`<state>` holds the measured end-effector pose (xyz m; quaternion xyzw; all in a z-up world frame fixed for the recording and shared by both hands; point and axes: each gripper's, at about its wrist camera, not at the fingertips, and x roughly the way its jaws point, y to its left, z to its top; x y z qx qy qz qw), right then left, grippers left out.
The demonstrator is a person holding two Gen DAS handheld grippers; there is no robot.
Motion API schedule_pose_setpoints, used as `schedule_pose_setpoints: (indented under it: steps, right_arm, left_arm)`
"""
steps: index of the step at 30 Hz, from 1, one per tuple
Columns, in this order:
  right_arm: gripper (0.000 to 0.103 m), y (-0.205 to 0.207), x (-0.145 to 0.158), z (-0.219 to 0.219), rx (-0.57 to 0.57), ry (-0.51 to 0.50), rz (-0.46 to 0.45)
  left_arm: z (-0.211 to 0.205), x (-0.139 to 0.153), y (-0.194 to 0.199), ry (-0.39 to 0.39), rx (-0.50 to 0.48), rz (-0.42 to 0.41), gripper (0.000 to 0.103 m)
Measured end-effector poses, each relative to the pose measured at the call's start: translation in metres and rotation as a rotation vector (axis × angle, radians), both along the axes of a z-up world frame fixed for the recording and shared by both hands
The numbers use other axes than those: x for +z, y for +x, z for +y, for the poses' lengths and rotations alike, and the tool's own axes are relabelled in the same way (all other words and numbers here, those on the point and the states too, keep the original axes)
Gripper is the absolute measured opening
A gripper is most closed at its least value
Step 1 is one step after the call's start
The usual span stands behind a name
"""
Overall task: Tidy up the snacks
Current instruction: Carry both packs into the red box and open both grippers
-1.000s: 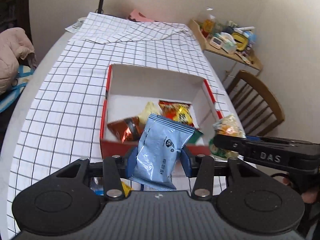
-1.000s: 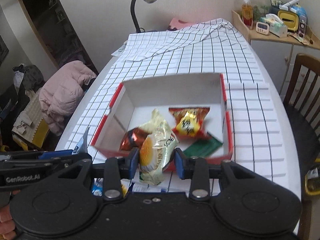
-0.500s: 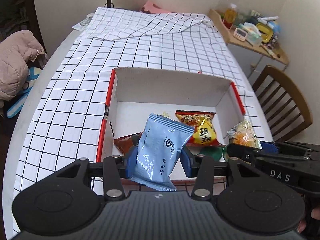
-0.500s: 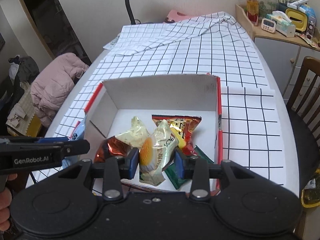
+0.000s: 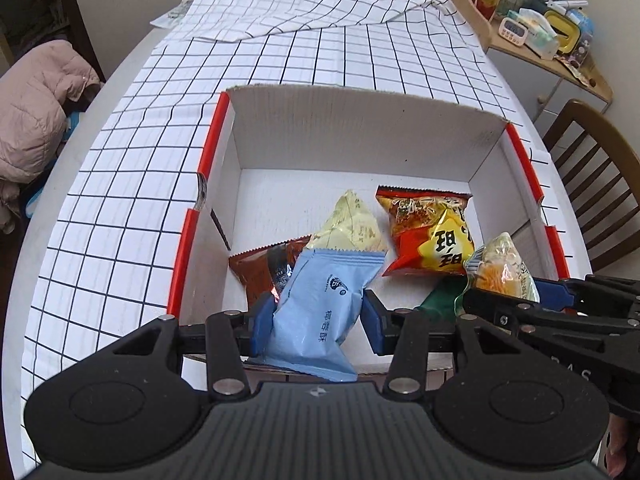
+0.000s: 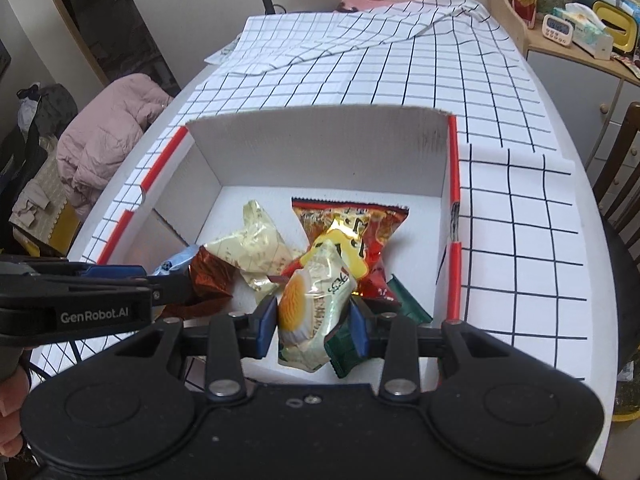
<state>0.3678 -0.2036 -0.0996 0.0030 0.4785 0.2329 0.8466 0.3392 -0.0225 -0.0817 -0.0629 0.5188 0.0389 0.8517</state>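
Observation:
A white cardboard box with red edges (image 5: 360,128) (image 6: 320,136) sits open on the checked tablecloth. In it lie a red-yellow snack bag (image 5: 432,236) (image 6: 360,224), a pale cream packet (image 5: 348,228) (image 6: 252,244), a brown packet (image 5: 260,268) (image 6: 208,276) and a green packet (image 5: 440,300) (image 6: 404,300). My left gripper (image 5: 318,316) is shut on a light blue packet (image 5: 320,312) over the box's near left part. My right gripper (image 6: 314,318) is shut on a clear packet with a yellow-orange cake (image 6: 316,304) (image 5: 500,268) over the box's near right part.
A wooden chair (image 5: 592,172) stands right of the table. A side shelf with bottles, a timer and tissues (image 5: 536,32) is at the far right. A pink jacket (image 6: 108,136) lies on a seat at left. The tablecloth is folded at the far end (image 5: 320,12).
Both grippers have moved forward with their packets, from before the box's near wall to over its inside. The box looks closer and larger.

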Motion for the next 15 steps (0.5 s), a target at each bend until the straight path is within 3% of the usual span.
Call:
schedule_pose_setpoints:
  steps: [10, 15]
  right_arm:
    - [0.037, 0.0035, -0.0108, 0.0026, 0.015, -0.015, 0.018]
    - [0.037, 0.0050, -0.0093, 0.0013, 0.011, -0.001, 0.003]
  left_arm:
    - [-0.0019, -0.0093, 0.0019, 0.001, -0.007, 0.008, 0.050]
    - [0.0014, -0.0087, 0.0018, -0.018, 0.005, -0.002, 0.065]
